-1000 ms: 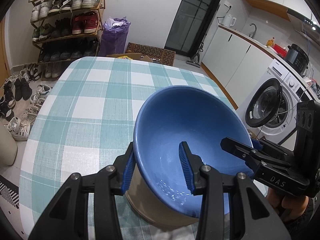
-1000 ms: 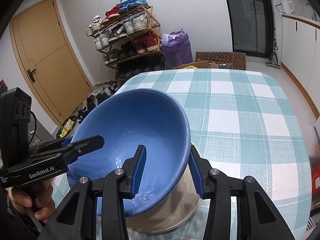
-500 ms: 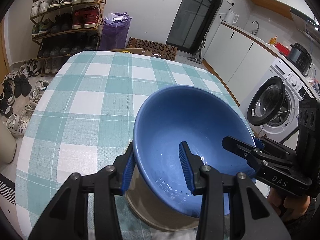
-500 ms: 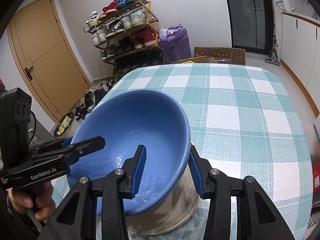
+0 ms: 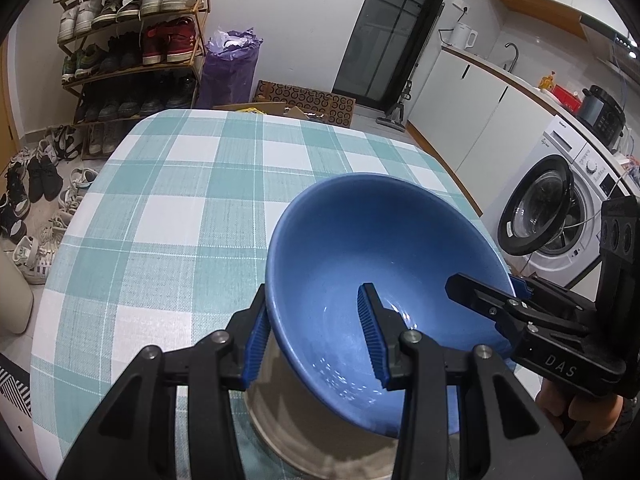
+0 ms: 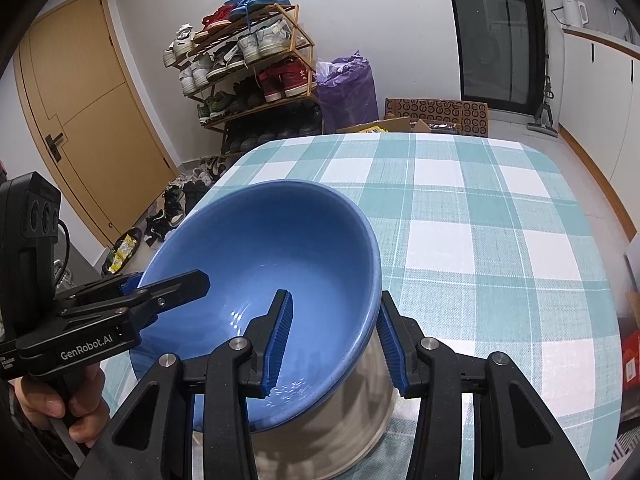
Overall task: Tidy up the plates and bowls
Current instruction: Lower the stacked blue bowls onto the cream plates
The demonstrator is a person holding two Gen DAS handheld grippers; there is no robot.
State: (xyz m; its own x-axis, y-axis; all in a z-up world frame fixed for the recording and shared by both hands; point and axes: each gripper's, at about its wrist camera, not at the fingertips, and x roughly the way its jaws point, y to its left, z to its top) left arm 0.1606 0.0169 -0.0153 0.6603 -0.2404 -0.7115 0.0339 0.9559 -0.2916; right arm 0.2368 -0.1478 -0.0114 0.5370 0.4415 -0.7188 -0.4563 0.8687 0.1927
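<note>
Worktop (image 5: 168,216): rounded-corner surface under a teal-and-white checked cloth, bare across its far half in both wrist views.

Room, far side: tiered wooden shoe rack (image 5: 132,40) loaded with trainers, loose shoes on the floor beside it; purple plastic bag (image 5: 232,68) next to the rack; patterned brown cardboard box (image 5: 308,102) behind the worktop's far edge; dark glass door (image 5: 384,28); tan wooden door (image 6: 84,108) at left in the right wrist view. Along the right wall: white cabinets with a white kettle (image 5: 464,38), and a white front-loading washing machine (image 5: 560,208) with its round door swung open.

Task item: deep blue ceramic bowl (image 5: 380,264), glossy inside, tilted, at the near end of the worktop. It sits in or on a pale metallic round container (image 6: 344,412).

Left claw (image 5: 316,338): clamped on the bowl's left rim, one blue pad outside, one inside.

Right claw (image 6: 334,340): clamped on the bowl's opposite rim, likewise one pad on each side of the wall.

Obscured: the metallic container's base and lower wall are cut off by the frame edge and the claws, and its surface is blurred. Whether the bowl rests fully on it cannot be told. The person's hands show only partly at the frame edges.
</note>
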